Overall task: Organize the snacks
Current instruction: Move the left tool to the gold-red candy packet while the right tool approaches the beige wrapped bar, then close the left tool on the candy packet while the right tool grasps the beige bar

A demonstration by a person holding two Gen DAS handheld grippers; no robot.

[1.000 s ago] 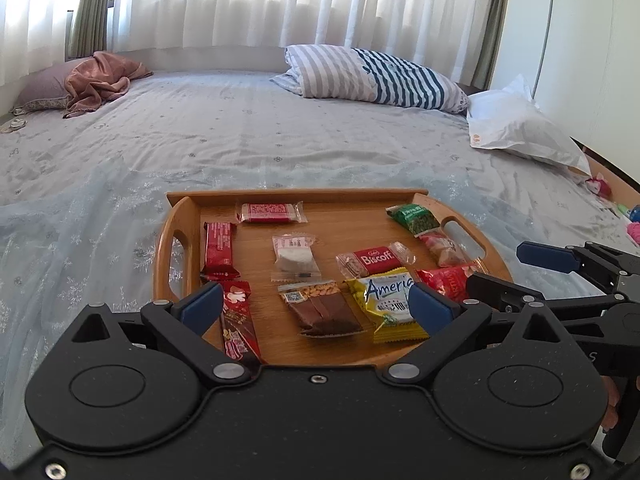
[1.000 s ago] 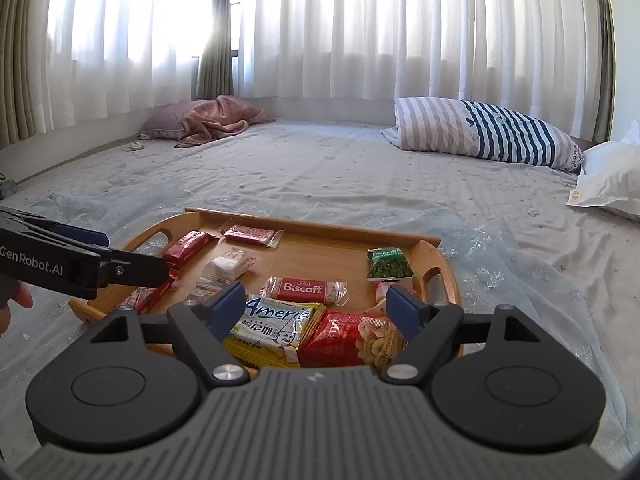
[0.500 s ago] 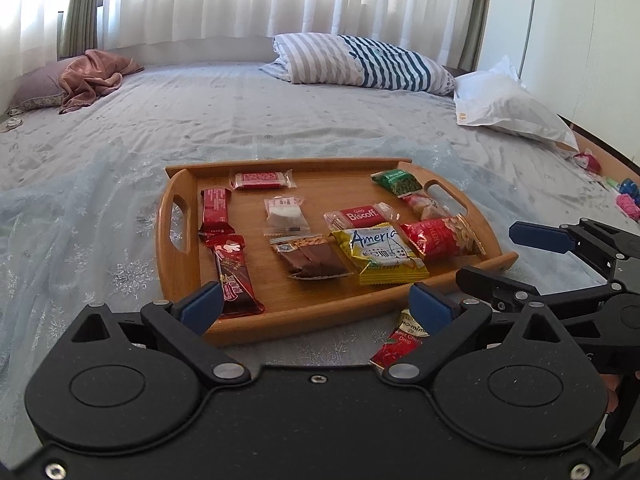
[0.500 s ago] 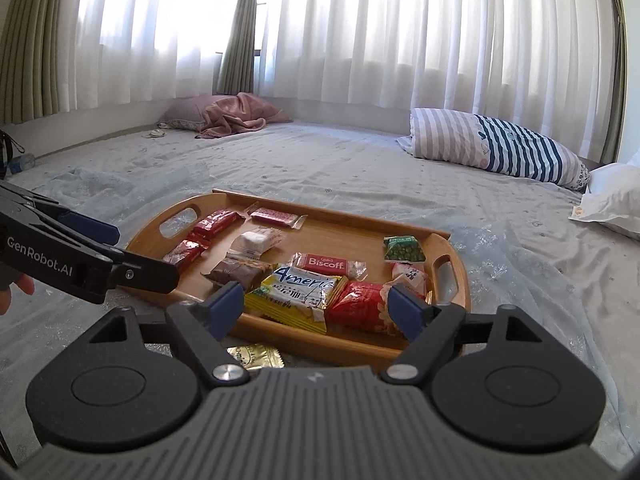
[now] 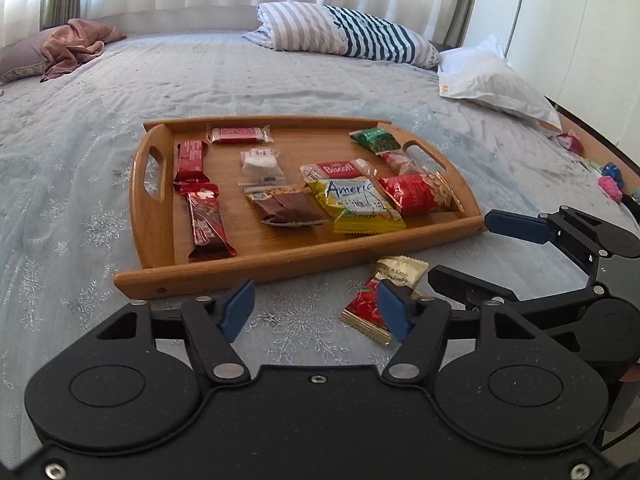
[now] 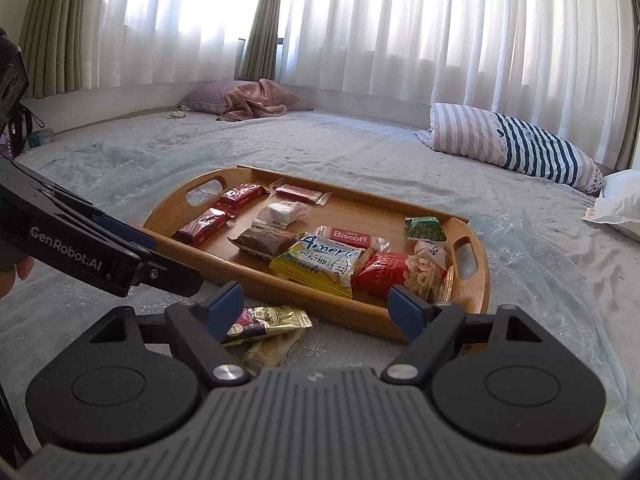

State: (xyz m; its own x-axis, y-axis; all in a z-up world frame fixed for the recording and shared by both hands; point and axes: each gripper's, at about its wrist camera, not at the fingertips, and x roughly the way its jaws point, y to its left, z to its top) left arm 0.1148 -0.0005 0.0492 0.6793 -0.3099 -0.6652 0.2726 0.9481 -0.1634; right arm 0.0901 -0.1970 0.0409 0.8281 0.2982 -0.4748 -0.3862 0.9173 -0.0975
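Observation:
A wooden tray (image 5: 152, 208) (image 6: 476, 280) lies on the bed and holds several snack packets, among them a yellow wafer pack (image 5: 356, 204) (image 6: 320, 260), a red nut bag (image 5: 416, 194) (image 6: 384, 274) and a Biscoff pack (image 5: 338, 168). A gold-and-red packet (image 5: 380, 296) (image 6: 264, 320) lies on the sheet before the tray's front edge, with a pale packet (image 6: 272, 350) under it. My left gripper (image 5: 316, 310) is open and empty, just left of that packet. My right gripper (image 6: 316, 308) is open and empty above it; it also shows in the left wrist view (image 5: 476, 252).
The bed is covered by a pale blue sheet (image 5: 80, 92). A striped pillow (image 5: 344, 36) and a white pillow (image 5: 488, 80) lie at the back right, a pink blanket (image 5: 76, 42) at the back left. Small colourful items (image 5: 608, 184) lie by the bed's right edge.
Both grippers have drawn back from the tray towards me and risen. The gold-and-red packet in front of the tray has come into view. Both stay open.

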